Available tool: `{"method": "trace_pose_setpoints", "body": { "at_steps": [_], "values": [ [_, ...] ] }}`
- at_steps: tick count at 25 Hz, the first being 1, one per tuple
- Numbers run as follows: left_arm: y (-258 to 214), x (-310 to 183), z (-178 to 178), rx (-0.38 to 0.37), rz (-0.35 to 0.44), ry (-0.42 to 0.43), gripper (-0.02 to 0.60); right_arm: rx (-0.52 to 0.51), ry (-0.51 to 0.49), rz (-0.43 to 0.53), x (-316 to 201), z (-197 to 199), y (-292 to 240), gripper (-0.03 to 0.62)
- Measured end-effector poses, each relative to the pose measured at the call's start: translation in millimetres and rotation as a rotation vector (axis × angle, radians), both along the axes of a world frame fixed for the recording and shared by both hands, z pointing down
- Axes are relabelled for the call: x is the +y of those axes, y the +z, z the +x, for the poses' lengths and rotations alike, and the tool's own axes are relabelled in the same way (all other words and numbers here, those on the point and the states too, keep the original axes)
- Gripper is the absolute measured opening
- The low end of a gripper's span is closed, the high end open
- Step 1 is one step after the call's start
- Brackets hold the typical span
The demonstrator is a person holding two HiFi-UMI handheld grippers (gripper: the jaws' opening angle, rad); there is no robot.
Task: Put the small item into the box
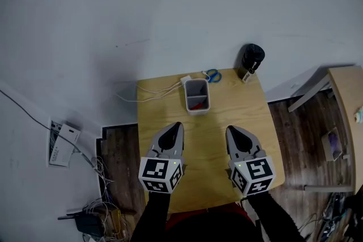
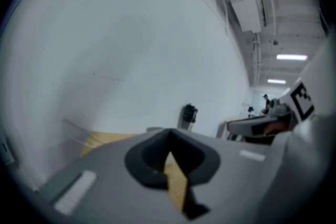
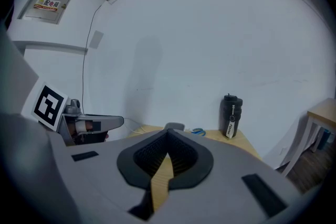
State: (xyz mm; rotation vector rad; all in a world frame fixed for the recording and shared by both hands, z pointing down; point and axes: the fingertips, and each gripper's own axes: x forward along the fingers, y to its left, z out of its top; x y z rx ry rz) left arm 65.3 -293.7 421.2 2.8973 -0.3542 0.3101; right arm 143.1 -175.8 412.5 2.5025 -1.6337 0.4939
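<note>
**Head view:** A grey box (image 1: pixel 198 111) stands at 12 o'clock on the small wooden table (image 1: pixel 227 116), w/ a red item (image 1: pixel 196 103) lying inside it. Blue scissors (image 1: pixel 213 75) lie at 1 o'clock of the box. A black bottle (image 1: pixel 252 58) stands at the table's 2 o'clock corner, and a white plug (image 1: pixel 185 80) touches the box's far rim at 11 o'clock. The L gripper (image 1: pixel 177 124) and R gripper (image 1: pixel 231 128) hover side by side toward the 6 o'clock edge, apart from the box, both pointing at 12.

**Left gripper view:** The claw (image 2: pixel 169 132) is pressed together at the tips, w/ nothing pinched. Only tabletop shows through the slot behind them, and the bottle (image 2: pixel 188 114) stands at 12 o'clock.

**Right gripper view:** This claw (image 3: pixel 168 132) is also pressed together and empty. The box's rim (image 3: pixel 174 126) peeks up dead ahead, w/ the scissors (image 3: pixel 198 131) and bottle (image 3: pixel 231 115) toward 1 o'clock.

**Step:** The red item lies in the box as the task asks. The scene fits a drop already made, or a pause w/ another piece yet to go in. Any further pick would need the jaws spread, then a descent from above into the narrow box.
</note>
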Motion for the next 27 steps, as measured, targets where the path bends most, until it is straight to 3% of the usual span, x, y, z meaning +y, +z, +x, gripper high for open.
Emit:
{"method": "trace_pose_setpoints", "body": {
  "at_steps": [14, 27],
  "values": [
    [-2.0, 23.9, -36.9, 0.021, -0.011, -0.047, 0.002, 0.015, -0.019, 0.037, 23.8, -10.6, -8.8, 0.008],
    [-28.0, 59.4, -55.9, 0.059, 0.06, -0.092, 0.002, 0.021, -0.03, 0.098, 63.9, -19.4, -30.4, 0.008]
  ]
}}
